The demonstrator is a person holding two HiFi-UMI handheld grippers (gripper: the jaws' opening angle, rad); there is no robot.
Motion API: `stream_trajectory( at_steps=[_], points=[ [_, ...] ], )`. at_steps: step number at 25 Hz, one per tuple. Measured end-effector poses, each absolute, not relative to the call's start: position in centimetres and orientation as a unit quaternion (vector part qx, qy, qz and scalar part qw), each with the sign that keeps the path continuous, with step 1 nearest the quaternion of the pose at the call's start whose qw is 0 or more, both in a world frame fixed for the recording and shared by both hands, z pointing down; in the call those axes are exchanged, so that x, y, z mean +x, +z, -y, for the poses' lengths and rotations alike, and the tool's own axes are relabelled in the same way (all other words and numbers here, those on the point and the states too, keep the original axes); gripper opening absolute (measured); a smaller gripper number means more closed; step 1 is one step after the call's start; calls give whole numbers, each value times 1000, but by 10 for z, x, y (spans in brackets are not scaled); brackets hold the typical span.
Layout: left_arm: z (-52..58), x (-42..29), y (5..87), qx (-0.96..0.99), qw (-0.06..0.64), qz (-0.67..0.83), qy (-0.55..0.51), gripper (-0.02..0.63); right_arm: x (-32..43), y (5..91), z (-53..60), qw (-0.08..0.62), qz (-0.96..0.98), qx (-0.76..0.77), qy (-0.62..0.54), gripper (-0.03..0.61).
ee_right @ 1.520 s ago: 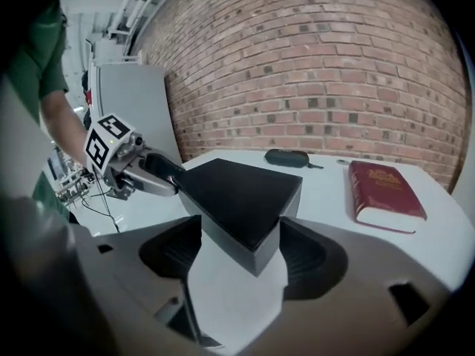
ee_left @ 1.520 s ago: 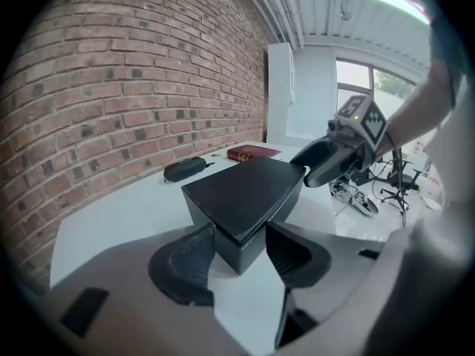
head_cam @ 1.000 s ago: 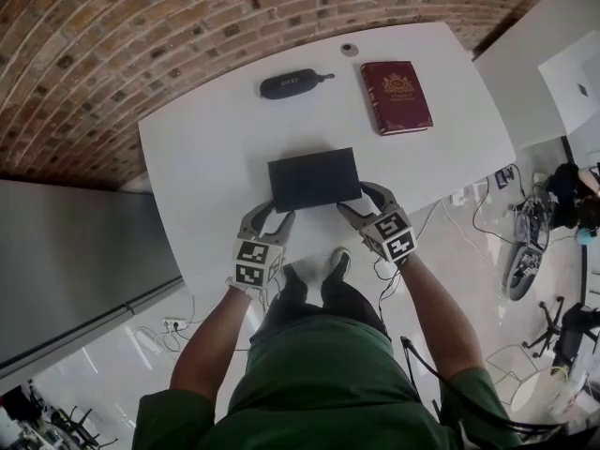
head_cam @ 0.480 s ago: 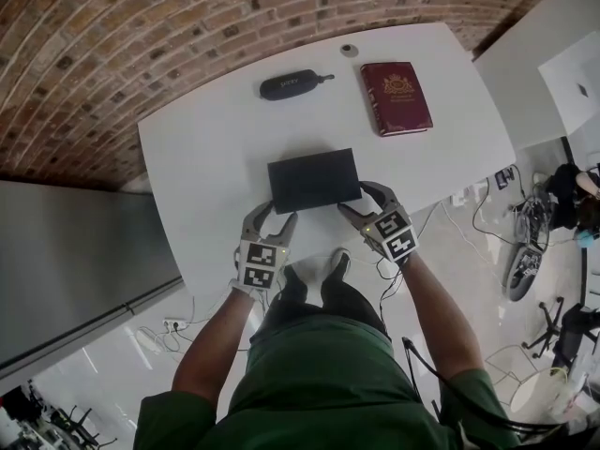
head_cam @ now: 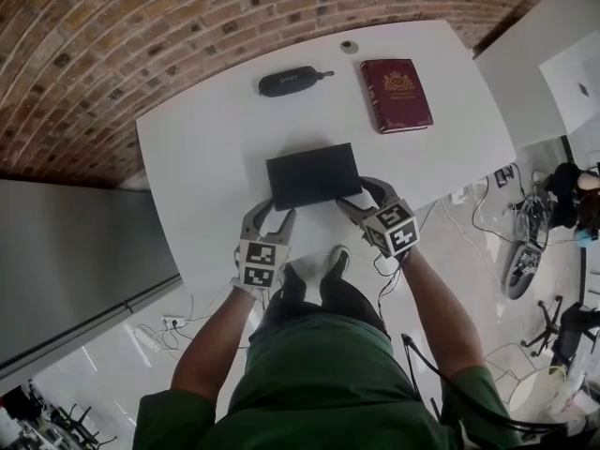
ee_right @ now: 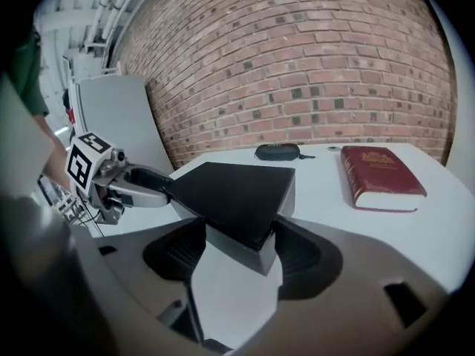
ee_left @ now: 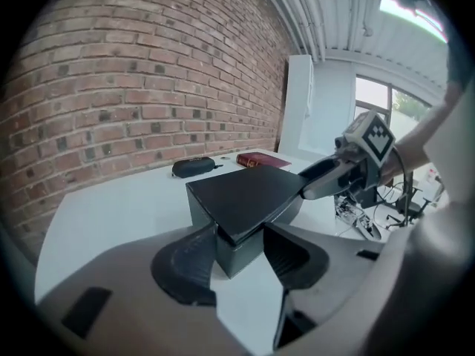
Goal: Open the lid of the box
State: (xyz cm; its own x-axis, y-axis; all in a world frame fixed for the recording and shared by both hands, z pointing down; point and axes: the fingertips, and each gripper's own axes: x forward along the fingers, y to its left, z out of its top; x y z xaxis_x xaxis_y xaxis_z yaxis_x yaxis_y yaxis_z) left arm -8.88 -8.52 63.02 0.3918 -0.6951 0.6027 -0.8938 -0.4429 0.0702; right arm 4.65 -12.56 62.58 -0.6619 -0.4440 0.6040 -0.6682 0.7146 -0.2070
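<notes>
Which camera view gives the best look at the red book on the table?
The right gripper view: the red book lies near and large, cover and page edges visible. The head view shows it small, from above. The left gripper view shows only a thin strip beyond the black box.

The person wears a plain green shirt (head_cam: 319,382) with short sleeves (head_cam: 159,418) that end above the elbow. The same green shows at the edge of the right gripper view. Below the shirt are dark trousers (head_cam: 323,303) and dark shoes (head_cam: 338,262) with pale soles. A thin black cable (head_cam: 419,364) loops along the person's right side.
</notes>
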Motion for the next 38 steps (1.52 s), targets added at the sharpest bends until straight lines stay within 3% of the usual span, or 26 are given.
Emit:
stream_trajectory(
  at_steps=[5,10,14,24,28,38],
  points=[
    [85,-86,624,805,264,491,204,179,48,628,122,235,881,305,273,299],
    [84,-88,620,813,276,469,207,173,50,626,123,256,885,283,268,316],
    [84,-93,620,819,197,471,262,169,49,616,125,301,888,282,206,311],
    [91,-97,583,825,19,459,329,156,44,582,133,286,901,292,148,304],
    [95,-95,569,835,6,447,320,100,42,564,139,266,906,298,138,290],
    [116,-101,543,837,6,456,303,67,47,535,153,228,907,331,127,265]
  ],
)
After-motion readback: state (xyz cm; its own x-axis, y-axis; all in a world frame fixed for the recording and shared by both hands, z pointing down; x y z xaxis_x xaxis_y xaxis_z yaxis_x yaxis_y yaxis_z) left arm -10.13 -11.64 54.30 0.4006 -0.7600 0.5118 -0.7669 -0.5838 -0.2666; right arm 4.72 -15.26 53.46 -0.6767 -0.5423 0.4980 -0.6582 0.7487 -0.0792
